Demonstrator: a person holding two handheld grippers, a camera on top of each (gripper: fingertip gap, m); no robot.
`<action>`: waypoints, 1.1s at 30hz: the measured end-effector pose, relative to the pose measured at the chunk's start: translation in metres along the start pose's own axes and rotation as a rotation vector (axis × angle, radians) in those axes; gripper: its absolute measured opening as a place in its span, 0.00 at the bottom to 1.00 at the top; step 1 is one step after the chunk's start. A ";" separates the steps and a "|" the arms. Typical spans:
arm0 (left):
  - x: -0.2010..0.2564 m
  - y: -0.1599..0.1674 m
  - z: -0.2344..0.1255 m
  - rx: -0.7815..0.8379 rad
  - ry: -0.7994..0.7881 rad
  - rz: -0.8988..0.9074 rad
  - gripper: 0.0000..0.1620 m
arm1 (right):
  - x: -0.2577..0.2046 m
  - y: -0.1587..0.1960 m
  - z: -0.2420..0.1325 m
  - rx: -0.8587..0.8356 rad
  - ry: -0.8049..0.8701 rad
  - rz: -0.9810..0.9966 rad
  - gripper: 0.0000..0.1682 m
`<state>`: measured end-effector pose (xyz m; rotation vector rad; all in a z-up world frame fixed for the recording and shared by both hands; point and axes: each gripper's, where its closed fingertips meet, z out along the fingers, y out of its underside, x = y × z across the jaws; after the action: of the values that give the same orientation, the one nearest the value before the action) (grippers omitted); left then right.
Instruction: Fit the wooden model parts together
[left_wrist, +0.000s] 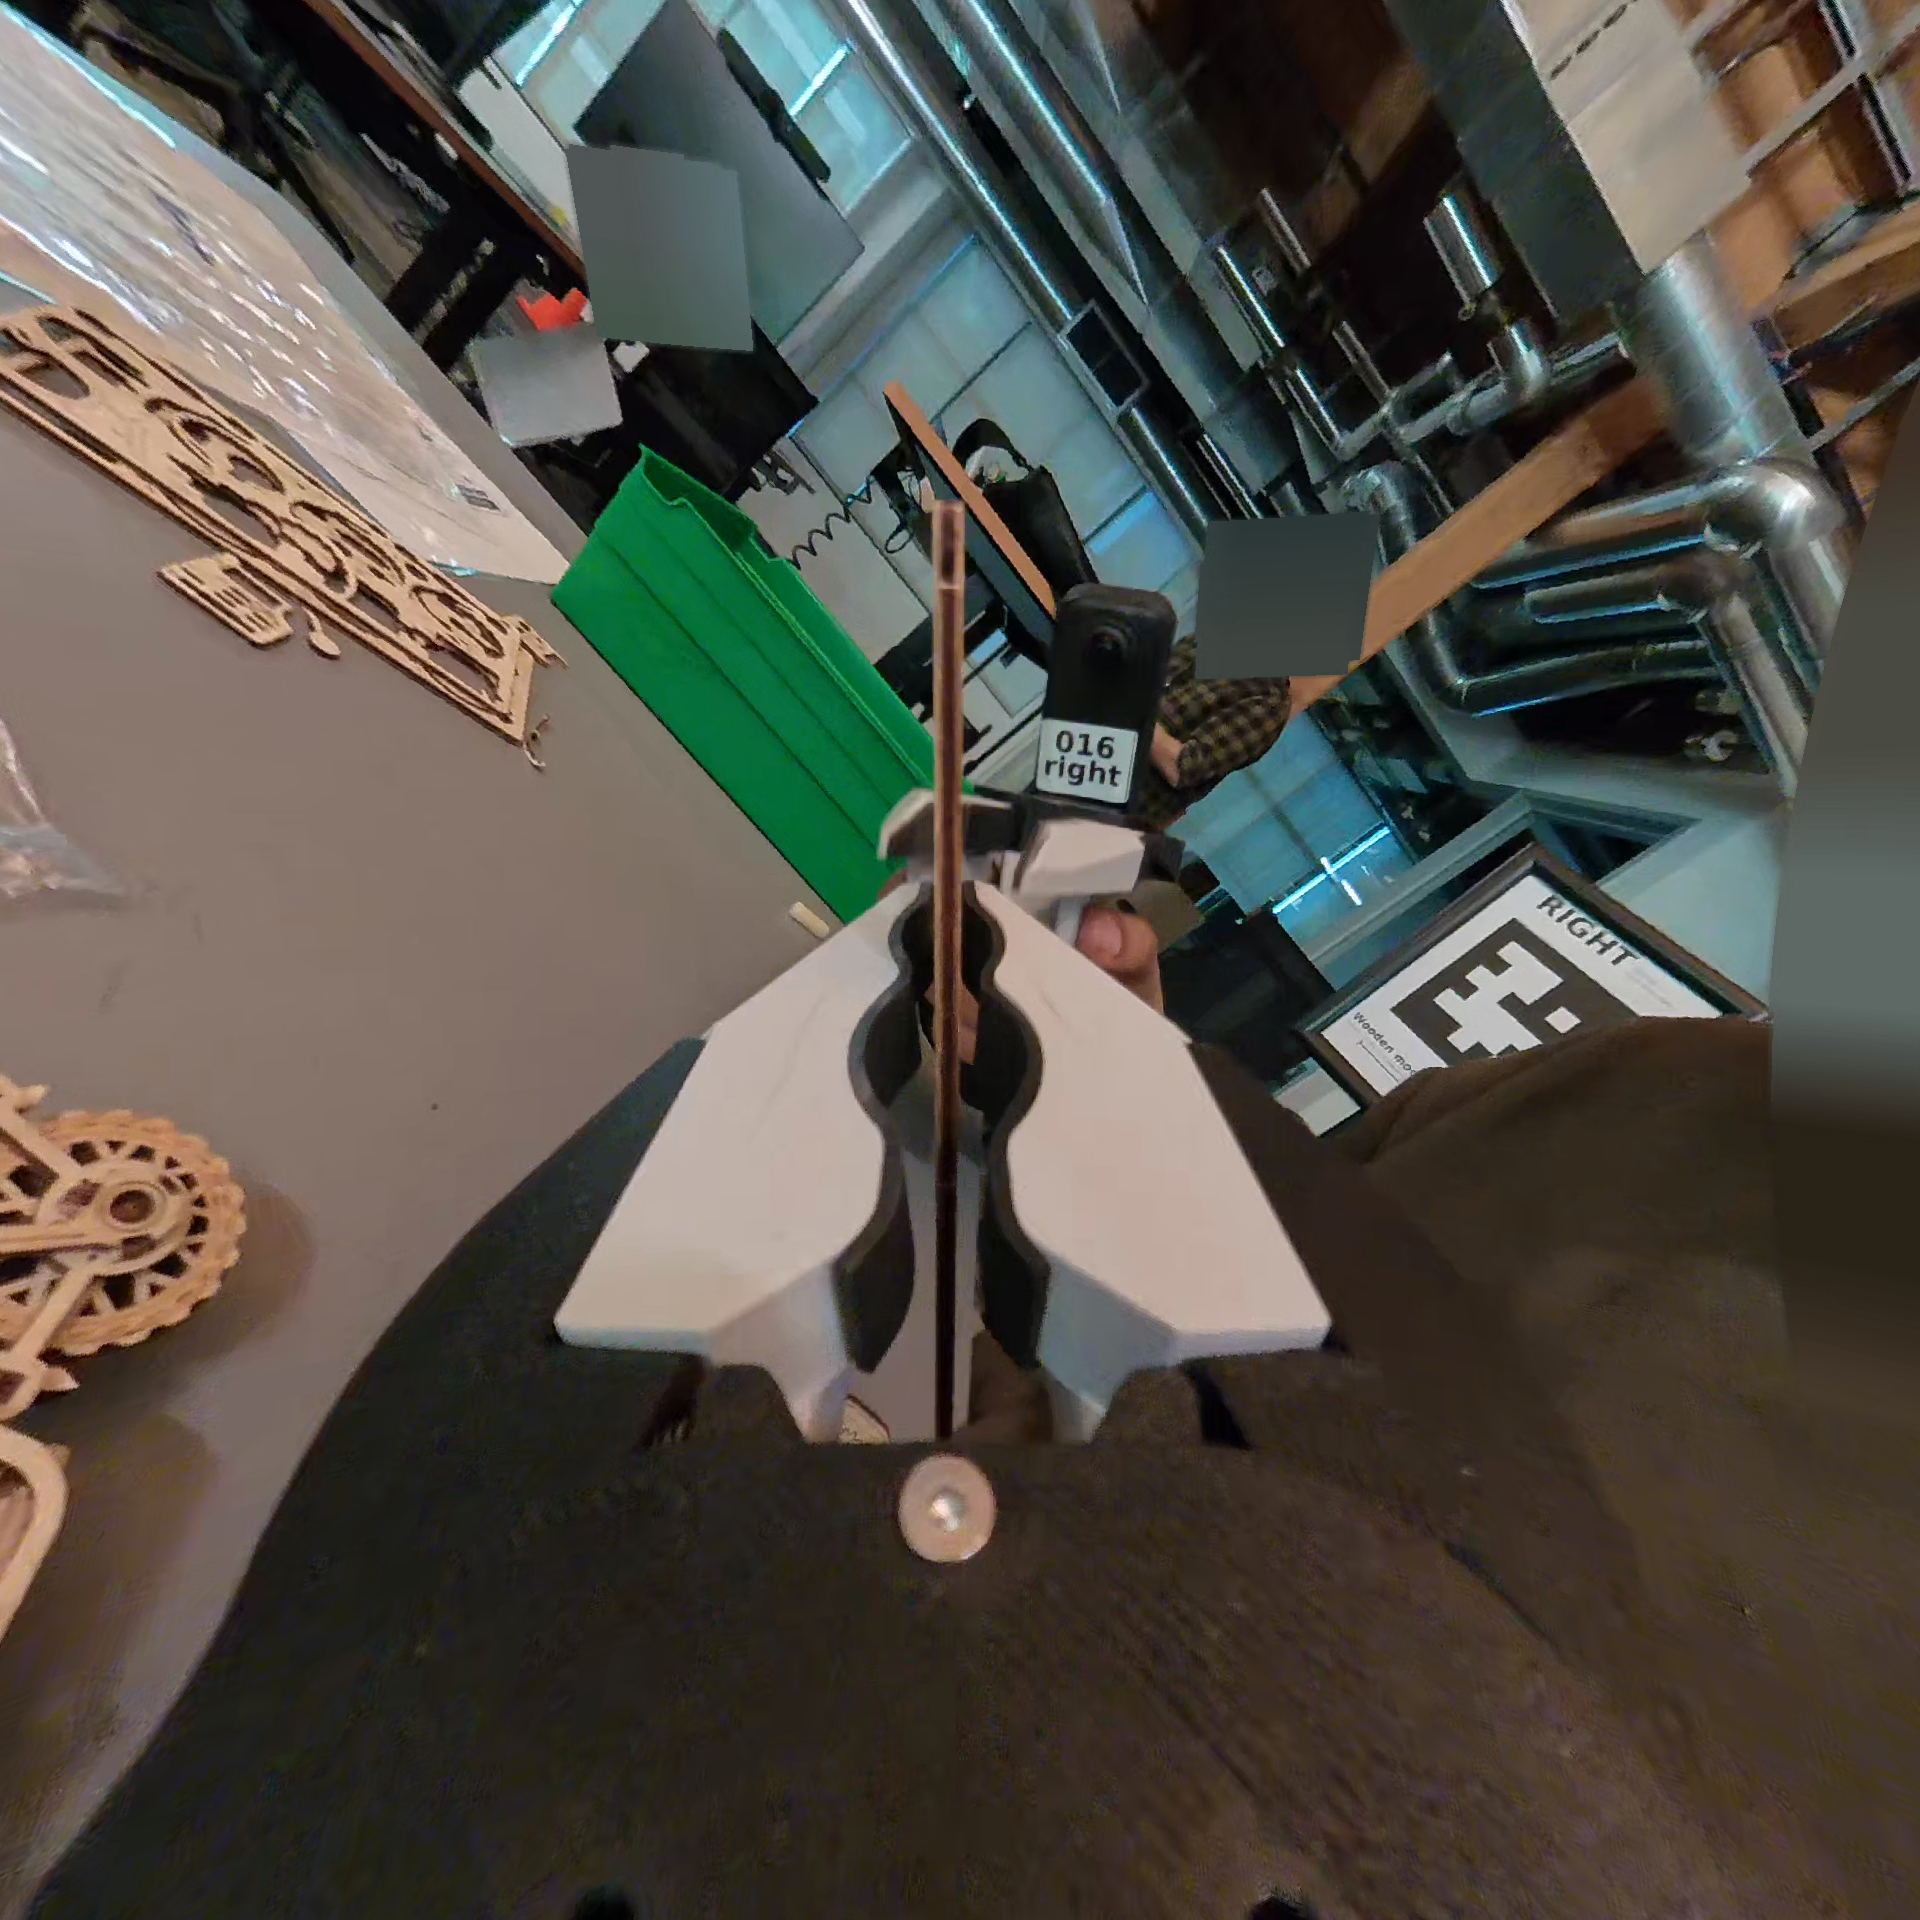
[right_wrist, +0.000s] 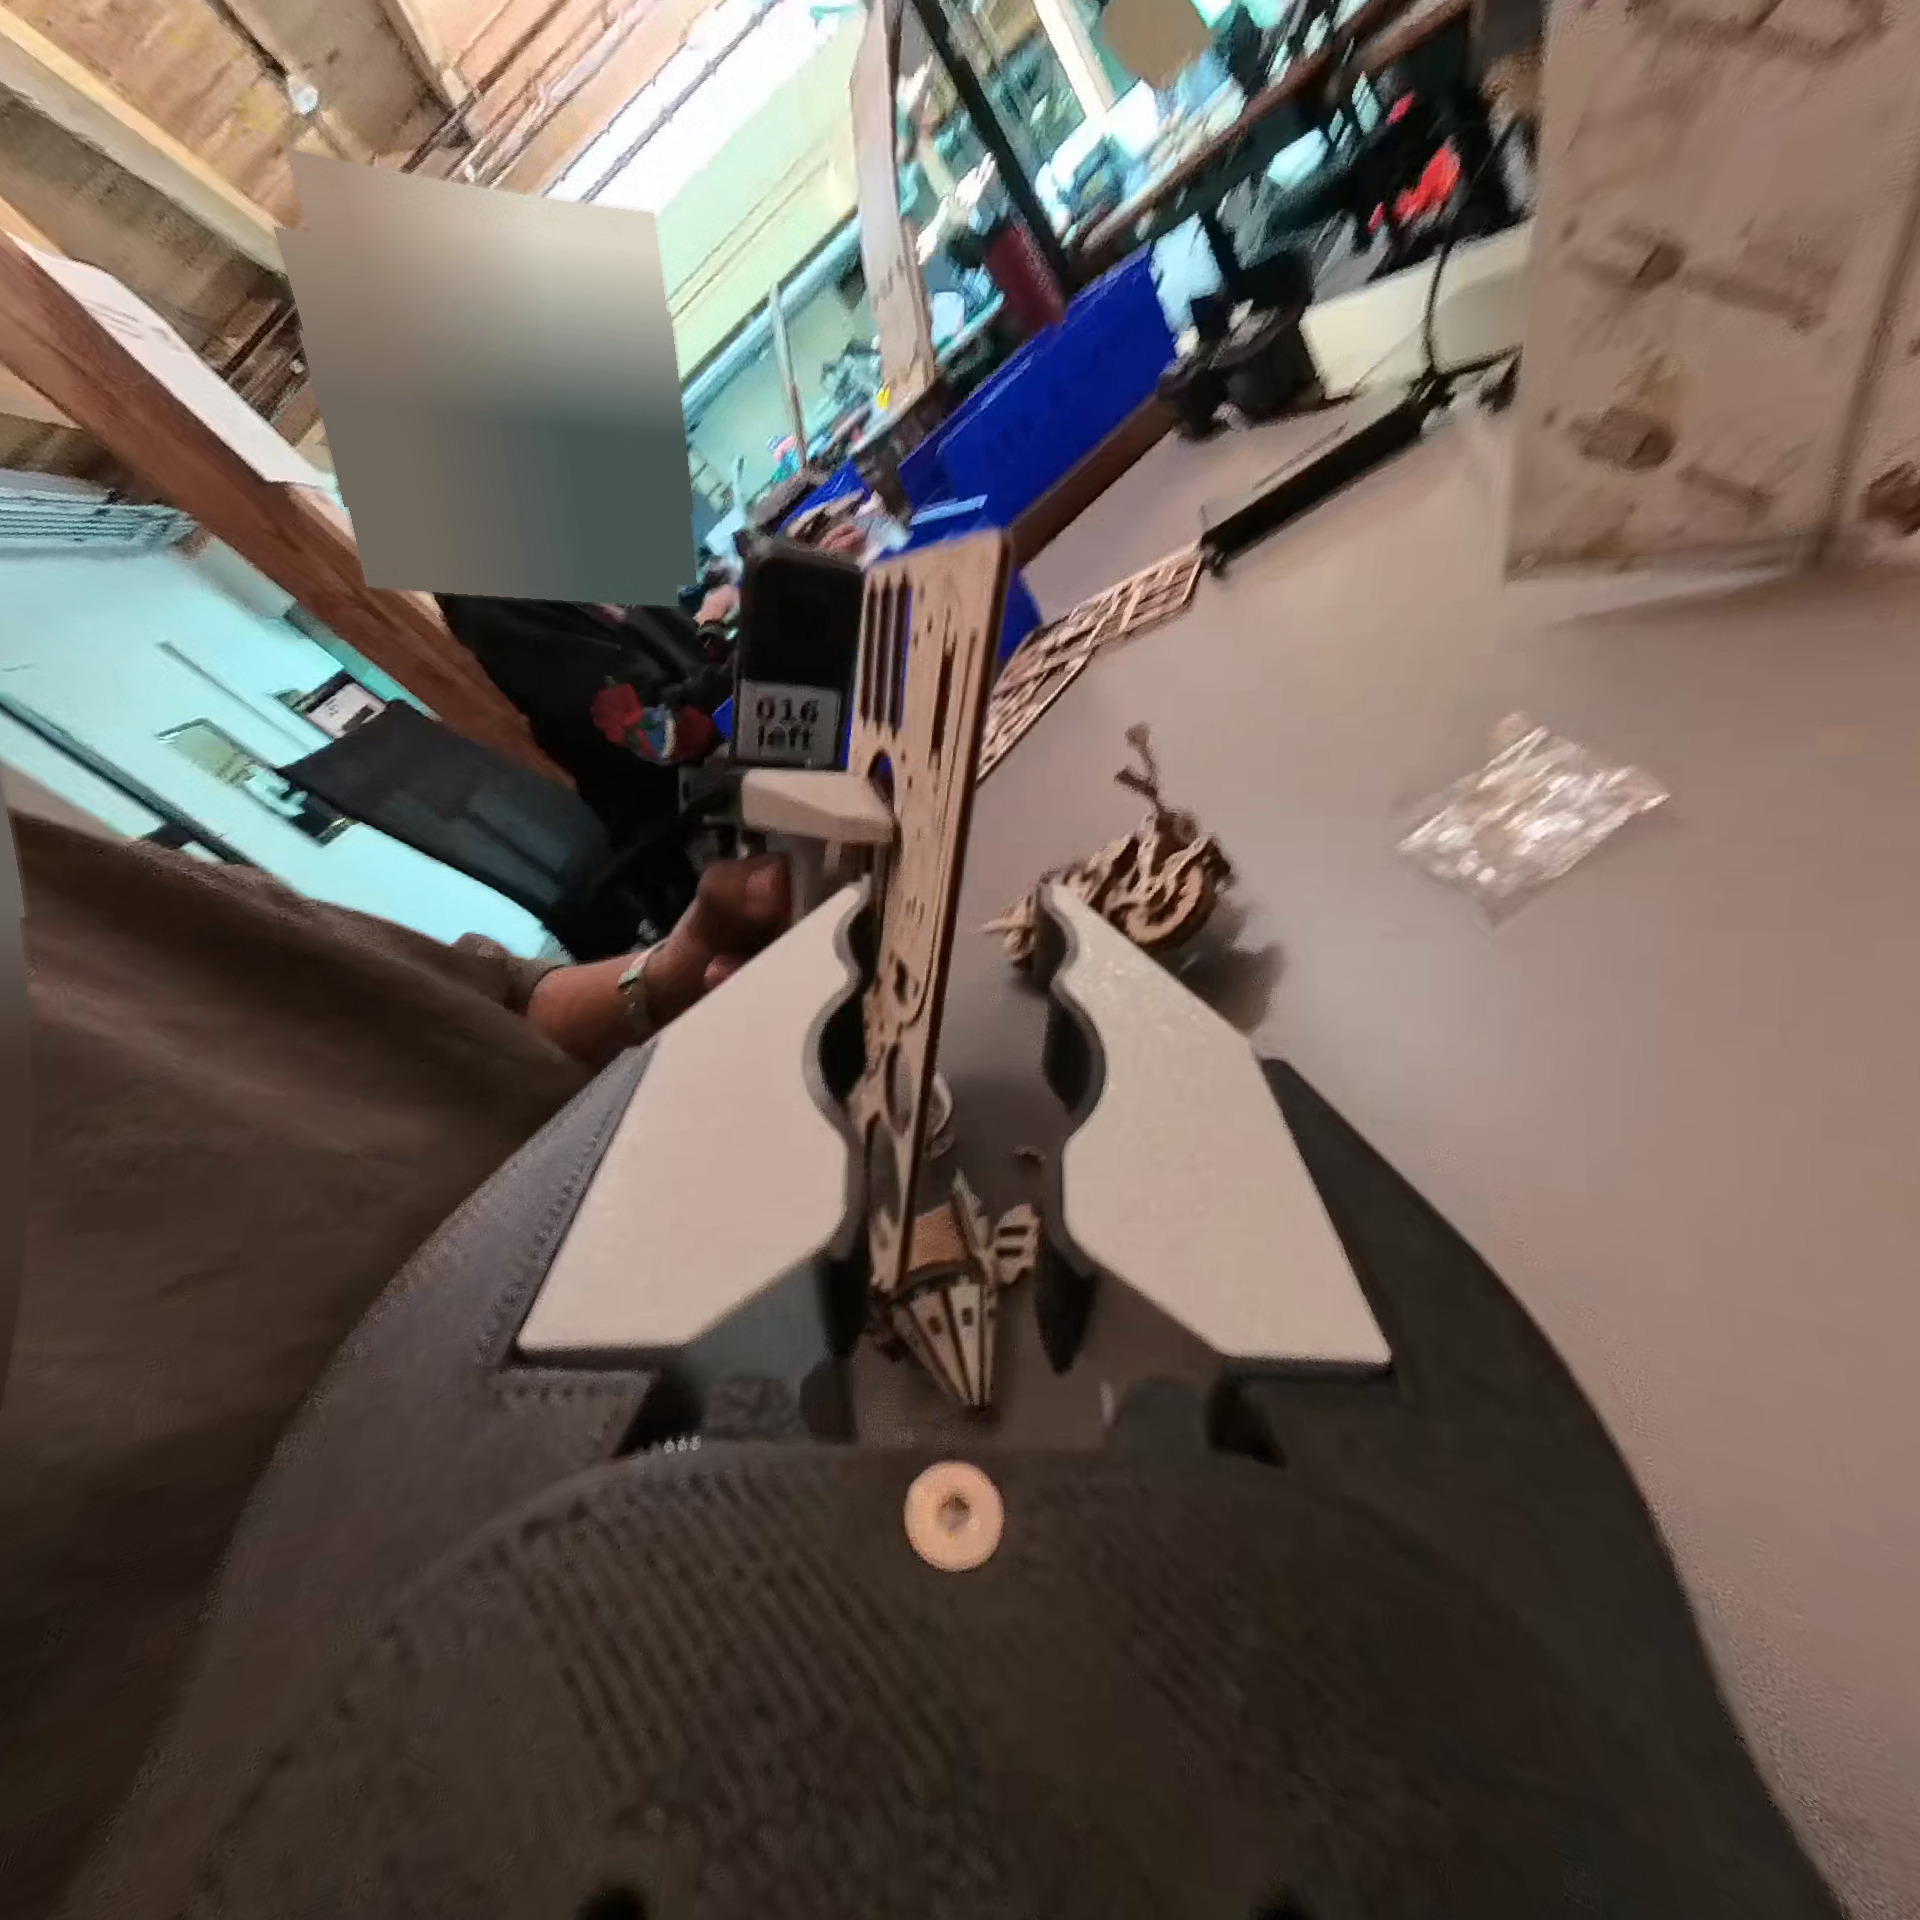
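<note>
Two grippers meet on one wooden sheet (right_wrist: 928, 831) of laser-cut parts, lifted off the bench (left_wrist: 364, 883) so a piece can be worked free, we judge. Our left gripper (left_wrist: 943, 914) has its fingers clenched on the sheet's edge — seen edge-on toward 12 o'clock. Our right gripper (right_wrist: 951, 935) stands with fingers spread around the sheet, not yet pinching. At 8 o'clock in the left view, the half-built geared model (left_wrist: 104, 1247) rests on the bench — ready to receive parts.

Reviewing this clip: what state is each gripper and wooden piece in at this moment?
left gripper: jaws shut on wooden sheet, seen edge-on.
wooden sheet: upright, held off the table.
right gripper: jaws open, either side of the sheet.
gear assembly: lying on the table.
cut-out sheets: flat on the table.
</note>
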<state>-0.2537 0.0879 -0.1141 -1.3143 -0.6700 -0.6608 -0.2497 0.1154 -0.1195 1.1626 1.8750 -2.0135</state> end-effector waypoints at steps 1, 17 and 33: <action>0.000 -0.001 0.000 0.001 -0.006 0.013 0.00 | 0.000 0.007 0.004 -0.029 -0.012 0.022 0.16; 0.007 -0.006 -0.003 0.058 0.099 -0.080 0.01 | -0.022 0.011 0.007 -0.015 -0.286 0.253 0.00; 0.010 -0.002 -0.001 0.025 0.076 -0.011 0.00 | -0.014 0.006 0.002 0.016 -0.290 0.297 0.00</action>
<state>-0.2490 0.0856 -0.1053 -1.2568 -0.6221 -0.7061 -0.2374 0.1075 -0.1162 1.0177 1.4583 -1.9130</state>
